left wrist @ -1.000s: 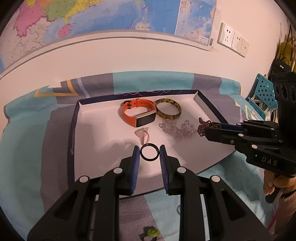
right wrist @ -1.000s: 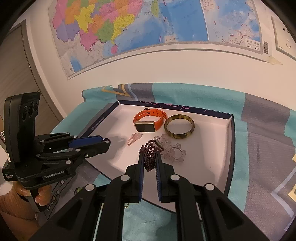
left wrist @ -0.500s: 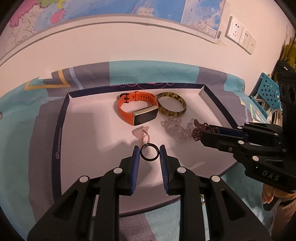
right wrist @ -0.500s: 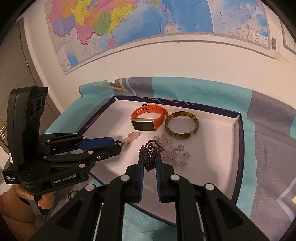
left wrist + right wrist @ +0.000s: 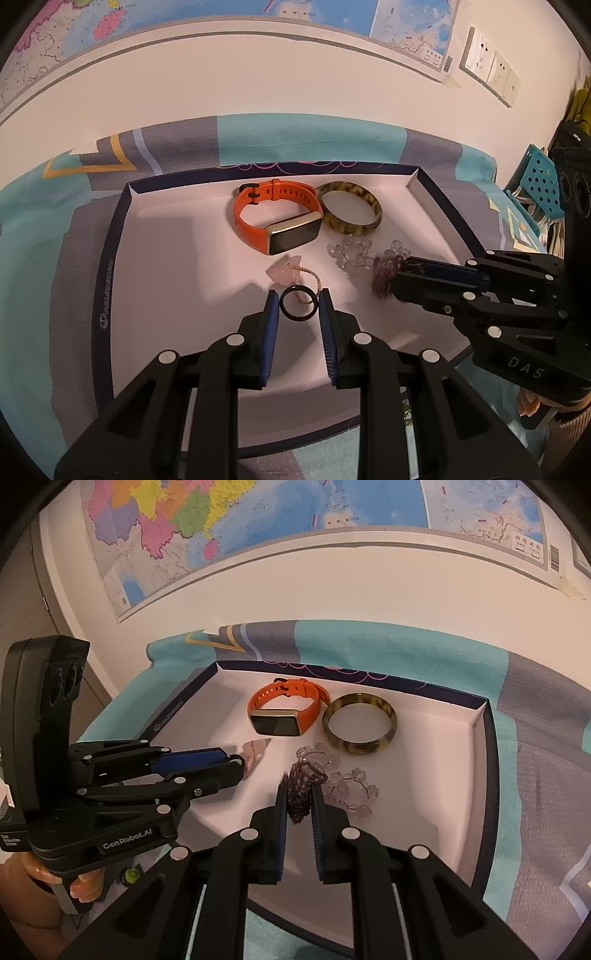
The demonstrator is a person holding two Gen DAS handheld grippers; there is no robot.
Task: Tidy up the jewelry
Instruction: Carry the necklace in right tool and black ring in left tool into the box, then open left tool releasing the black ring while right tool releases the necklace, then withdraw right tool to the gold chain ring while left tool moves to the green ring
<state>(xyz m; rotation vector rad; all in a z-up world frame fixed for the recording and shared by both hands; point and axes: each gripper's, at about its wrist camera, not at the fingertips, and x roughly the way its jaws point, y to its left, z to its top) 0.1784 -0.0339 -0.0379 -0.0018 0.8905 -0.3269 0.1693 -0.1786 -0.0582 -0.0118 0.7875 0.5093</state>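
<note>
White-floored tray (image 5: 173, 266) with orange watch (image 5: 275, 218), mottled bangle (image 5: 351, 212); left tongs (image 5: 298, 308) pinching black ring (image 5: 298, 303), right tongs (image 5: 299, 801) clamping purple beads (image 5: 299, 794).

left gripper (image 5: 298, 308) clamped, right gripper (image 5: 298, 798) too (level)

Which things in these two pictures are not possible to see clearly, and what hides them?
- Dark purple bead bracelet: right wrist view, its sides are covered by the right tool; left wrist view, motion-blurred.
- Pink pendant: right wrist view, partly behind the left tool.
- Small green object: right wrist view, too small, half hidden under the left tool.
- Black ring: whether it touches the tray is unclear.
</note>
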